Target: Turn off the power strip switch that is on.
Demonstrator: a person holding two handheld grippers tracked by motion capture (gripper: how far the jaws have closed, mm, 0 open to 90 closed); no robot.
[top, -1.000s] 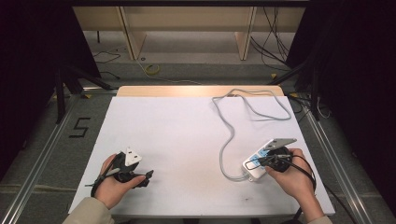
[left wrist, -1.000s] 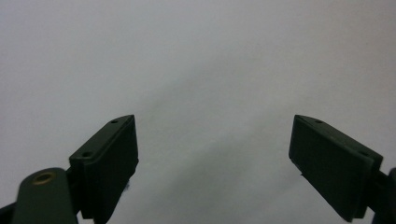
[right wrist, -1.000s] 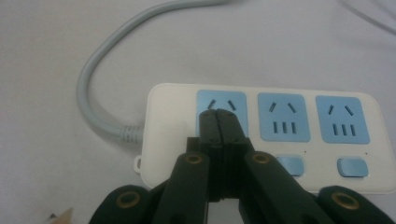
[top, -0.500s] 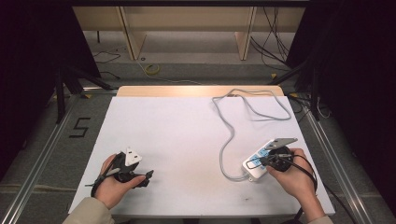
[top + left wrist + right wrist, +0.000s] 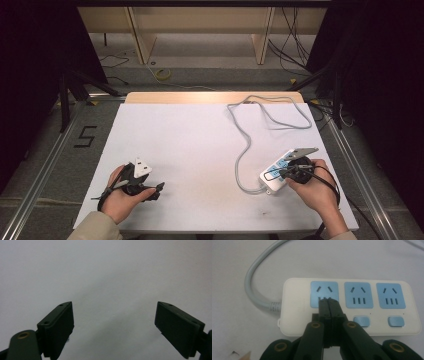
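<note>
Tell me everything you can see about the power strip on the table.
The power strip is a white, plastic-looking block with rounded corners, lying flat, face up, on the white table near its right front. It has three blue socket panels in a row; two blue switches show beneath them. A grey cable leaves one end and loops toward the table's far edge. The right gripper, jaws shut, points down over the socket nearest the cable; contact is unclear.
</note>
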